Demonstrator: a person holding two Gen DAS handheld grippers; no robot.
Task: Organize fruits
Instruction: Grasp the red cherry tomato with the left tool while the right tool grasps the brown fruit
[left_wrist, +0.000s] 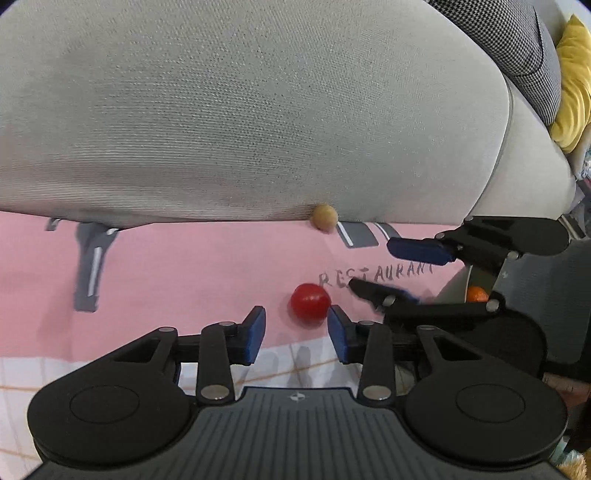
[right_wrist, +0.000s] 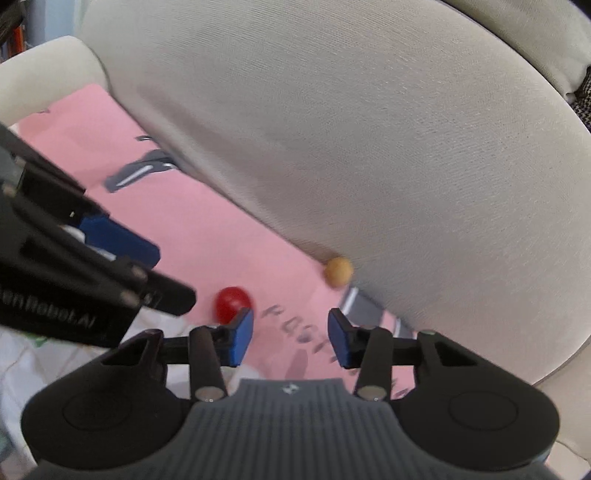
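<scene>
A small red round fruit (left_wrist: 310, 303) lies on a pink cloth (left_wrist: 184, 273); it also shows in the right wrist view (right_wrist: 233, 303). A small tan round fruit (left_wrist: 324, 218) rests against the grey sofa cushion (left_wrist: 258, 110), and shows in the right wrist view (right_wrist: 338, 271). My left gripper (left_wrist: 296, 334) is open and empty, just short of the red fruit. My right gripper (right_wrist: 290, 341) is open and empty, with the red fruit just beyond its left fingertip. An orange fruit (left_wrist: 477, 294) peeks out behind the right gripper (left_wrist: 402, 269) in the left wrist view.
The pink cloth carries grey print and the word RESTAURANT (left_wrist: 376, 275). A white checked cloth (left_wrist: 74, 373) lies at the near edge. A yellow cushion (left_wrist: 572, 85) and a checkered cushion (left_wrist: 517, 48) sit at the far right. The left gripper (right_wrist: 74, 266) crowds the right view's left side.
</scene>
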